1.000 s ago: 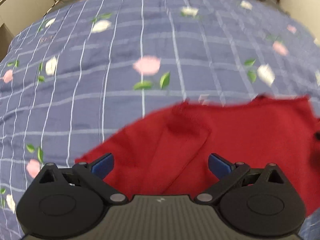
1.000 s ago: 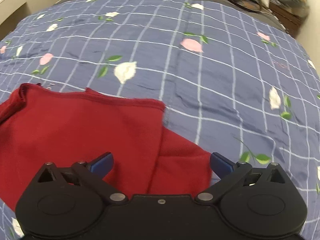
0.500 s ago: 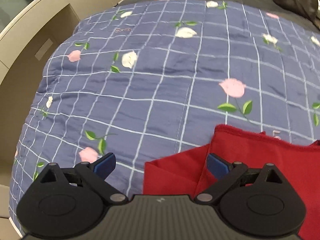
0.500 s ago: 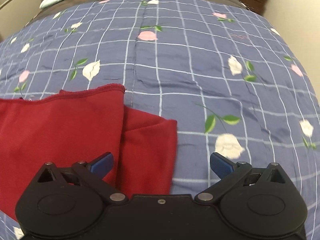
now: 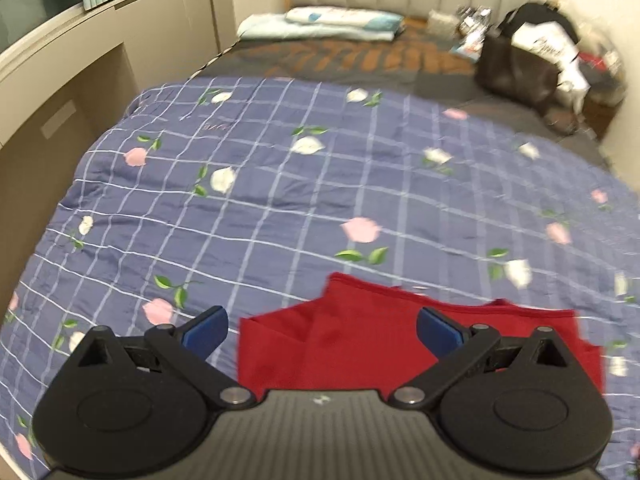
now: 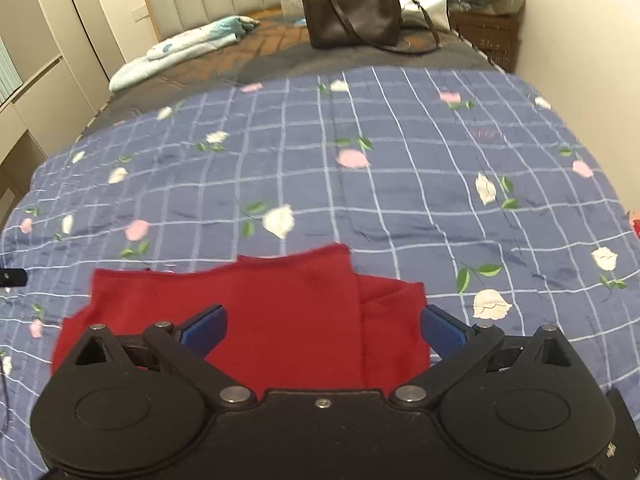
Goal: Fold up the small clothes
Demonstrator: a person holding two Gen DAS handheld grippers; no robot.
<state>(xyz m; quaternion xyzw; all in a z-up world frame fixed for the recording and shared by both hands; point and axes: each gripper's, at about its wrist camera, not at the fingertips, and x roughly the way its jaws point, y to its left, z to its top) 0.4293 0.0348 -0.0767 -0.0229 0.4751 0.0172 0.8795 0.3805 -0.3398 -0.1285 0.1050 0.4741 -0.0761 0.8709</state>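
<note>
nearest the cams, left claw (image 5: 320,330) & right claw (image 6: 322,328) both spread wide, empty, above the red garment (image 6: 280,308). it lies folded flat on the blue floral quilt (image 6: 400,184), near edge. far end: brown bag (image 6: 352,20) + pillow (image 5: 324,24).

The red garment (image 5: 352,344) lies flat on the bed's blue checked floral quilt (image 5: 280,208), folded into a rough rectangle. One narrower folded layer sticks out at each short end, beneath the broad top panel (image 6: 280,312).
</note>
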